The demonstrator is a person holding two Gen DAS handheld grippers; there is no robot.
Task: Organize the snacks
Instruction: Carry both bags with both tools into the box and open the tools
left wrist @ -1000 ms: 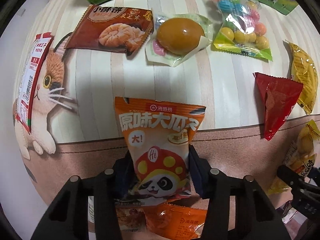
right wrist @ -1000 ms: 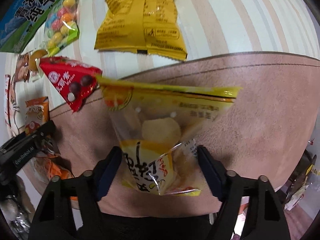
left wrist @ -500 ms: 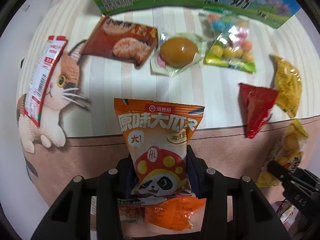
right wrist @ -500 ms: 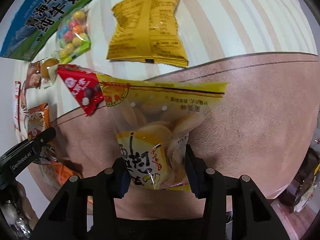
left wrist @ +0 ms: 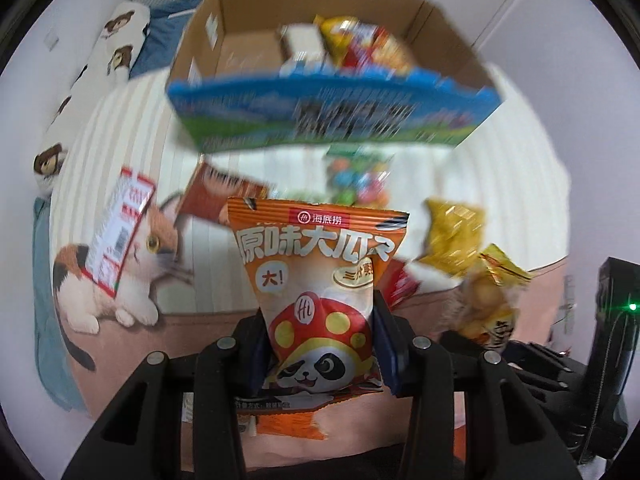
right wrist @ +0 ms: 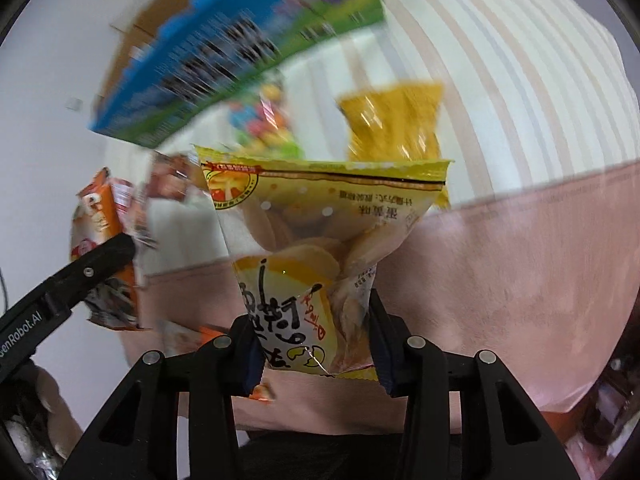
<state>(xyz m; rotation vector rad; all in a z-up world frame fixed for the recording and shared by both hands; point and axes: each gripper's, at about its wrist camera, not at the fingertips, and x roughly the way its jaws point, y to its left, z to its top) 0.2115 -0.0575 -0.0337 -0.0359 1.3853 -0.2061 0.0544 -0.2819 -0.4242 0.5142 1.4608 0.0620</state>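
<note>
Two packets are clamped and lifted off the bed, the orange seed packet (left wrist: 320,280) in the left tool (left wrist: 320,356), the yellow biscuit bag (right wrist: 320,248) in the right tool (right wrist: 316,352); hold both grips firm, release only above the cardboard box (left wrist: 224,36).

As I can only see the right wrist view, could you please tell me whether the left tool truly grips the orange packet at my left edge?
Observer: Yes. The left tool pinches the orange panda-print seed packet near its bottom; its jaws have just been closing on it.
Operator: Thank you. Could my yellow biscuit packet fit in the cardboard box?
Observer: Probably. Its top is open, colourful packets lie on its right side, and its left floor looks bare.
</note>
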